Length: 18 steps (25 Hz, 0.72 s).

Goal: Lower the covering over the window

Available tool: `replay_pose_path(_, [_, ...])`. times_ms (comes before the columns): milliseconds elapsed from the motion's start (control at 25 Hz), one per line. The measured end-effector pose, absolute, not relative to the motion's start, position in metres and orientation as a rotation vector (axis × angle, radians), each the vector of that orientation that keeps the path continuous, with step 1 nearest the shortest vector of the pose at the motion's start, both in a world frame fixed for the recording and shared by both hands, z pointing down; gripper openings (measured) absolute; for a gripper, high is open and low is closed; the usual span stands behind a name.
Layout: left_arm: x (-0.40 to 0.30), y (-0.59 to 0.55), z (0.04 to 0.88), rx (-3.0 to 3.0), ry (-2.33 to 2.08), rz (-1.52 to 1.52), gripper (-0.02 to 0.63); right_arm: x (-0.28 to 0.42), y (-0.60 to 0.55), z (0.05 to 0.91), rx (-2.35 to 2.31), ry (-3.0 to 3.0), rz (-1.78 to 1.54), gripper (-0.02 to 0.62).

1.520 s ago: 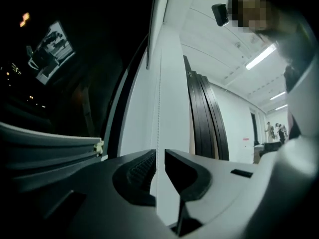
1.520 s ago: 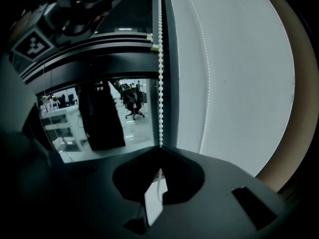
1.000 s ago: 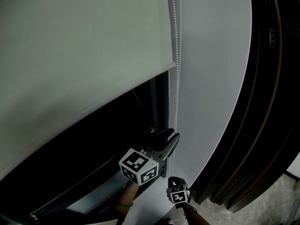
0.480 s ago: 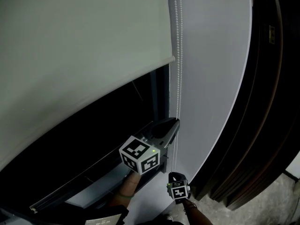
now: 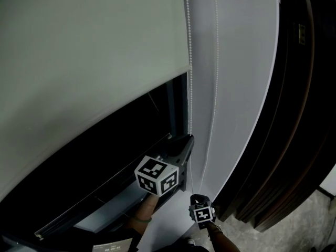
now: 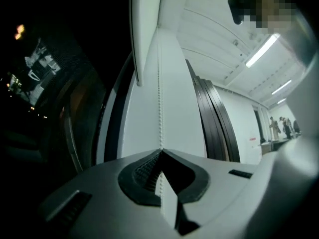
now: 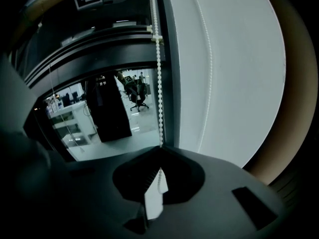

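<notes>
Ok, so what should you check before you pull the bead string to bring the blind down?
1. Left gripper shut on the bead chain: ok.
2. Right gripper shut on the same chain, lower down: ok.
3. Chain untangled, its two runs hanging apart: ok.
4. Blind fully down: not ok, dark window shows beneath its bottom edge.
5. Held run is the one that lowers the blind: cannot tell.

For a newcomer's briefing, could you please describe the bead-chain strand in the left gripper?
Find the pale roller blind over the dark window. The strand hangs along its right edge, down into the shut left gripper; the other strand hangs further right, over the white wall.
</notes>
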<state>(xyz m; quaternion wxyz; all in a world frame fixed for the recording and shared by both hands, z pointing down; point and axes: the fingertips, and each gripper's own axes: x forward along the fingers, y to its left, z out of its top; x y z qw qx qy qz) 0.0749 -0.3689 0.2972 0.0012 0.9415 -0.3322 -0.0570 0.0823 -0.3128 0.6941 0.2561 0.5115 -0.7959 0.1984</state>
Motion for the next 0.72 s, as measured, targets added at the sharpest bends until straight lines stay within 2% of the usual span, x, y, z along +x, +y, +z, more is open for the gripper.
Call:
replay_pose_path(400, [0.064, -0.369, 0.358, 2.887, -1.053, -0.078, 0.002, 0.097, -0.285, 0.694, 1.418, -2.191, 0.654, 0.02])
replay_pose_path(600, [0.06, -0.365, 0.36, 2.917, -1.097, -0.085, 0.002, 0.113, -0.297, 0.642, 1.568, -2.305, 0.655, 0.021])
replay_pose_path(720, [0.06, -0.364, 0.384, 2.912, -1.095, 0.073, 0.002, 0.124, -0.306, 0.597, 1.657, -2.369, 0.592, 0.021])
